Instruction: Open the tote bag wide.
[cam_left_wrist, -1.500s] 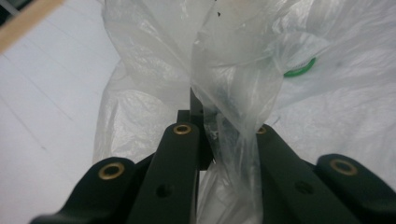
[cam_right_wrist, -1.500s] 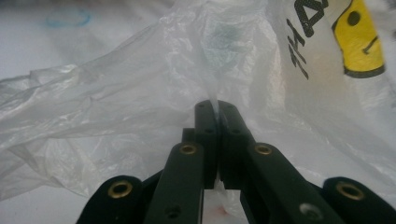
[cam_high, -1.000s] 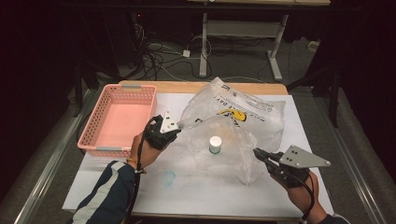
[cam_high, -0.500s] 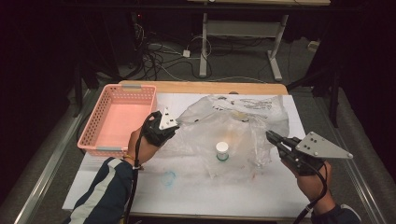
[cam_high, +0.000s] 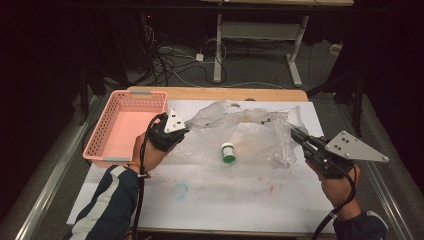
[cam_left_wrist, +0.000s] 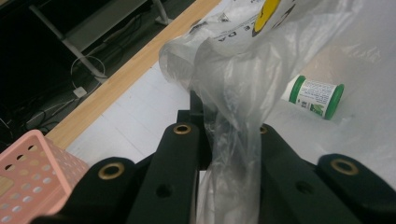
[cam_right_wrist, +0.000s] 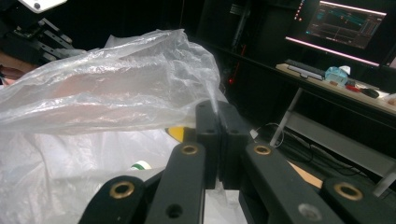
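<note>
The clear plastic bag (cam_high: 245, 127) is thin, limp film — almost weightless, crinkly, and slick where it bunches. It hangs stretched between the two grippers just above the bench (cam_high: 240, 200), to the right of the pink basket (cam_high: 125, 127).

The left gripper (cam_high: 176, 131), on the side of the bag nearest the basket, has its fingers (cam_left_wrist: 180, 154) shut on a gathered twist of film that runs up between them. The right gripper (cam_high: 296, 135), at the bag's far edge from the basket, has its fingers (cam_right_wrist: 208, 135) pressed flat together on a pinch of the rim.

A small white bottle with a green cap (cam_high: 228, 151) lies on its side on the bench, under the middle of the bag and well apart from the basket; whether it is inside the film or beneath it I cannot tell.

Judging by the look of it, the film will stretch or tear if pulled hard and can slide out of a shallow pinch — so a bunched fold near the rim, as on the left, is the safer hold. The bottle looks rigid, light, and liable to roll.
</note>
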